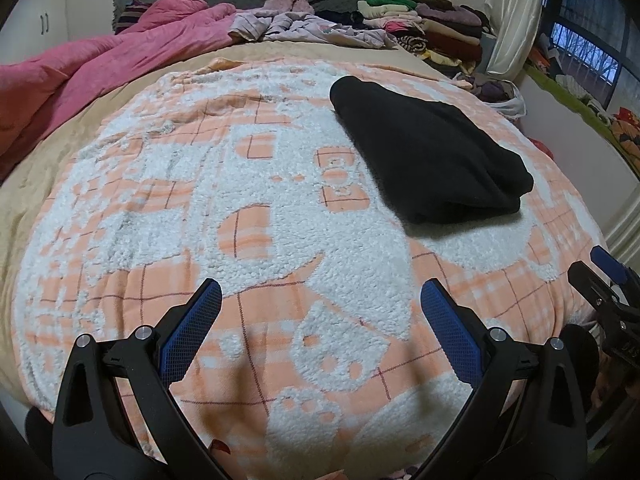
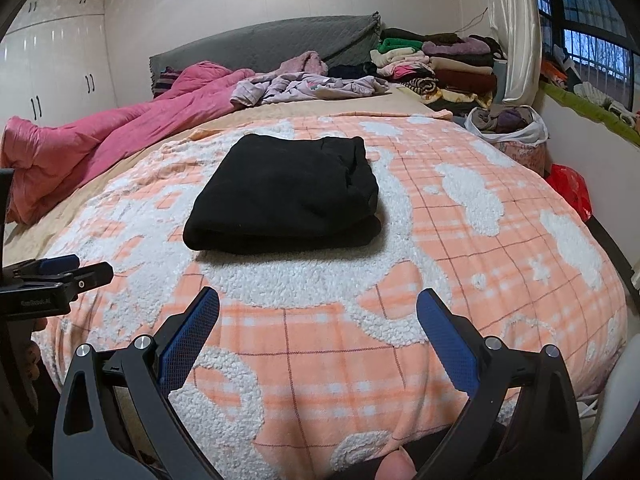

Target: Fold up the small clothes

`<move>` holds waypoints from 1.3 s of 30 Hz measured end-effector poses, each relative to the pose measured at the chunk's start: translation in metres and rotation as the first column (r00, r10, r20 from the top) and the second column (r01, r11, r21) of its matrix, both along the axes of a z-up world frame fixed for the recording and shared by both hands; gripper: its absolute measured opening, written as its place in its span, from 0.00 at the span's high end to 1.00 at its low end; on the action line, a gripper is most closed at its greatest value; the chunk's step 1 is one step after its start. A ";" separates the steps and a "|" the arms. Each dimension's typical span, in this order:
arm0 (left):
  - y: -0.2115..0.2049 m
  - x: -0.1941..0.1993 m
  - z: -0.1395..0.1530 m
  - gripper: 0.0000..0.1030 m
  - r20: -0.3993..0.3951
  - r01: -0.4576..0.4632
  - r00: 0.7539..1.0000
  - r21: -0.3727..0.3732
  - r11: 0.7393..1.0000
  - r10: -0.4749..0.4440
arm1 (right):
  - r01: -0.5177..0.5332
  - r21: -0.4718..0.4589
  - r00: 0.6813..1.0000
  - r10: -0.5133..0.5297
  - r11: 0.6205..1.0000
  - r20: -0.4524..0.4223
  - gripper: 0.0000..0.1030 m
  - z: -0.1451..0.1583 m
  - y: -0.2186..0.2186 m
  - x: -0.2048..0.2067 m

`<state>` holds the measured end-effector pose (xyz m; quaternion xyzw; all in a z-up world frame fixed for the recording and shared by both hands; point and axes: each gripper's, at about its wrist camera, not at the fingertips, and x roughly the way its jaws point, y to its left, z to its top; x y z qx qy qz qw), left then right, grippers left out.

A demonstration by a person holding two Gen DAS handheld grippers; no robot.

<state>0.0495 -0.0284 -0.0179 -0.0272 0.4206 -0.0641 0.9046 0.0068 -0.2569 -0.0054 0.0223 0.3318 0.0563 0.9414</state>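
A black garment lies folded into a thick rectangle on the orange-and-white fleece blanket. My left gripper hovers open over the blanket's near part, well short and to the left of the garment, with nothing between its blue pads. My right gripper is open too, held low near the bed's front edge, directly in front of the garment and apart from it. In the left wrist view the right gripper shows at the far right edge; in the right wrist view the left gripper shows at the far left.
A crumpled pink duvet lies along the left of the bed. Loose lilac clothes and a stack of folded clothes sit by the grey headboard. A bag of clothes and a red bag stand to the right.
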 end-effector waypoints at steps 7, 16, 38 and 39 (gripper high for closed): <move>0.001 -0.002 0.003 0.09 0.003 -0.007 1.000 0.007 1.000 0.007 | -0.001 0.000 1.000 0.001 1.000 0.002 0.04 0.000 0.001 -0.001; 0.002 -0.002 0.004 0.09 -0.001 -0.012 1.000 0.000 1.000 0.012 | 0.000 -0.005 1.000 0.001 1.000 0.003 0.04 0.001 0.002 -0.002; 0.003 -0.003 0.005 0.09 -0.001 -0.016 1.000 -0.002 1.000 0.016 | -0.002 -0.004 1.000 0.002 1.000 0.003 0.04 0.001 0.002 -0.002; 0.003 -0.002 0.005 0.09 -0.001 -0.016 1.000 -0.002 1.000 0.016 | -0.002 -0.002 1.000 0.002 1.000 0.002 0.04 0.000 0.001 -0.001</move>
